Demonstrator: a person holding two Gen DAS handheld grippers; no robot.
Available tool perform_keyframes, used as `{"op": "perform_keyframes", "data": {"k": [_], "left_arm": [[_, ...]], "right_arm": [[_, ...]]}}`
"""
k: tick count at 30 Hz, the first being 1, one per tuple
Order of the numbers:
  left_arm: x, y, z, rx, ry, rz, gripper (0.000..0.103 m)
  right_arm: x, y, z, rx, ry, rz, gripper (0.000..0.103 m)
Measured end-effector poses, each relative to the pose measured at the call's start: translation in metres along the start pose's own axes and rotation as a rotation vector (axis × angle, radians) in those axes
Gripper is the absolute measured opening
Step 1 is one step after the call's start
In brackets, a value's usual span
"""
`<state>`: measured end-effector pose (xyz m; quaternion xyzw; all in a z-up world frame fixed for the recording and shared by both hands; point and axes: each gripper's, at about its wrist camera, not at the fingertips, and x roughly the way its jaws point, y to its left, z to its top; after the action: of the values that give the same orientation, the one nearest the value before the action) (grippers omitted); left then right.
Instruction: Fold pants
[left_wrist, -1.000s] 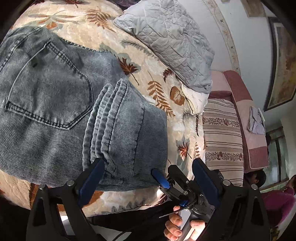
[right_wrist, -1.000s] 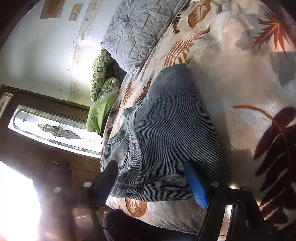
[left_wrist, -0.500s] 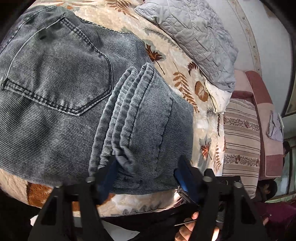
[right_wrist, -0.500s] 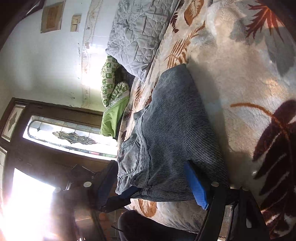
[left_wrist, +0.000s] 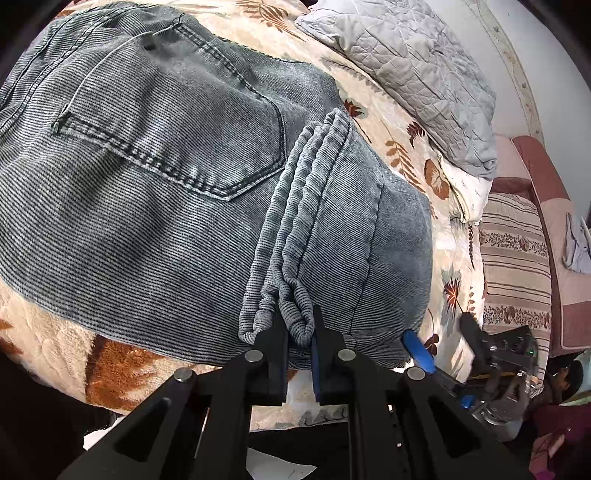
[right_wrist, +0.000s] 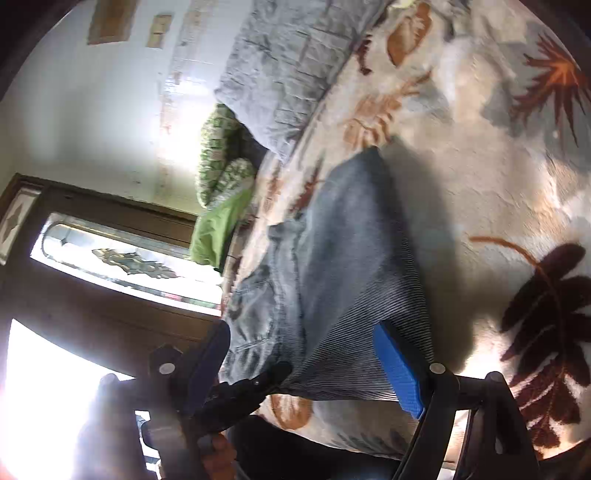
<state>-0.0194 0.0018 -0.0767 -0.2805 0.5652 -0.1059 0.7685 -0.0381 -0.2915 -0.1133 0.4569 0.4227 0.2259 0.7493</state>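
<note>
The grey-blue ribbed denim pants (left_wrist: 155, 177) are lying partly folded on the bed's cream fleece blanket with rust-brown leaf prints (left_wrist: 48, 343), back pocket up at the left and the stacked leg hems doubled over toward the middle. The left tool (left_wrist: 298, 334) is pinching that bundle of hem layers at the near edge, its black fingers pressed tight onto the cloth. Further right, the right tool (right_wrist: 301, 354) is hovering with its blue-padded fingers spread wide, straddling the near corner of the folded legs and gripping nothing. The step in hand looks like taking hold of both near corners for another fold. To do it well, the right tool should be closing on all layers at its corner, level with the left grip, so the edge is lifting evenly; both should then be travelling together, keeping the denim taut and the hems stacked, since thick layers are liable to slip. A grey quilted pillow (left_wrist: 406, 70) is lying at the far right, well apart from the pants.
</note>
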Motion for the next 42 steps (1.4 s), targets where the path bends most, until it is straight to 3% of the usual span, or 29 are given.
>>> {"op": "perform_keyframes", "data": {"k": [3,6,11,12,14,16,18,22,25,27,29,31,33,35,38,42], "left_arm": [[-0.009,-0.007,0.002,0.046,0.000,-0.017,0.013],[-0.013,-0.014,0.002,0.100,-0.020,-0.003,0.017],[-0.004,-0.009,0.003,0.087,0.007,-0.005,0.018],[-0.006,-0.008,0.003,0.083,0.013,-0.012,0.018],[-0.014,-0.009,0.004,0.081,0.013,-0.032,0.025],[-0.032,-0.015,0.002,0.123,-0.050,-0.003,0.041],[-0.050,-0.024,0.003,0.154,-0.135,0.012,0.054],[-0.054,-0.049,0.011,0.245,-0.186,-0.019,0.055],[-0.027,-0.050,0.014,0.274,-0.149,0.072,0.055],[0.007,-0.041,0.015,0.274,-0.058,0.182,0.055],[0.012,-0.040,0.011,0.315,-0.088,0.219,0.055],[0.005,-0.051,0.010,0.345,-0.086,0.230,0.056],[-0.007,-0.060,0.010,0.368,-0.134,0.176,0.061],[-0.008,-0.064,0.009,0.397,-0.160,0.190,0.074],[0.023,-0.053,0.010,0.407,-0.065,0.280,0.075],[0.024,-0.056,0.003,0.454,-0.108,0.293,0.076]], "right_arm": [[-0.006,-0.005,0.009,0.055,0.010,0.019,0.080],[-0.018,0.017,0.025,-0.011,-0.023,0.024,0.080],[0.012,0.033,0.074,0.017,0.053,0.144,0.080],[0.025,0.028,0.085,0.031,0.063,0.118,0.081],[0.053,0.004,0.102,0.075,0.096,-0.016,0.081],[0.060,-0.007,0.110,0.126,0.087,0.030,0.080],[0.048,0.007,0.109,0.097,0.069,0.050,0.080],[0.022,0.021,0.091,0.061,0.059,0.081,0.080],[0.003,0.015,0.061,0.068,0.069,0.071,0.080],[-0.003,0.001,0.040,0.095,0.087,0.091,0.081],[0.006,-0.018,0.024,0.126,0.150,0.037,0.080],[0.000,-0.023,0.023,0.142,0.128,0.076,0.080],[-0.002,-0.012,0.033,0.123,0.138,0.040,0.080],[-0.002,0.007,0.048,0.062,0.123,0.051,0.080],[0.012,0.026,0.078,0.023,0.109,0.075,0.080],[0.053,0.024,0.124,0.015,0.080,0.044,0.082]]}}
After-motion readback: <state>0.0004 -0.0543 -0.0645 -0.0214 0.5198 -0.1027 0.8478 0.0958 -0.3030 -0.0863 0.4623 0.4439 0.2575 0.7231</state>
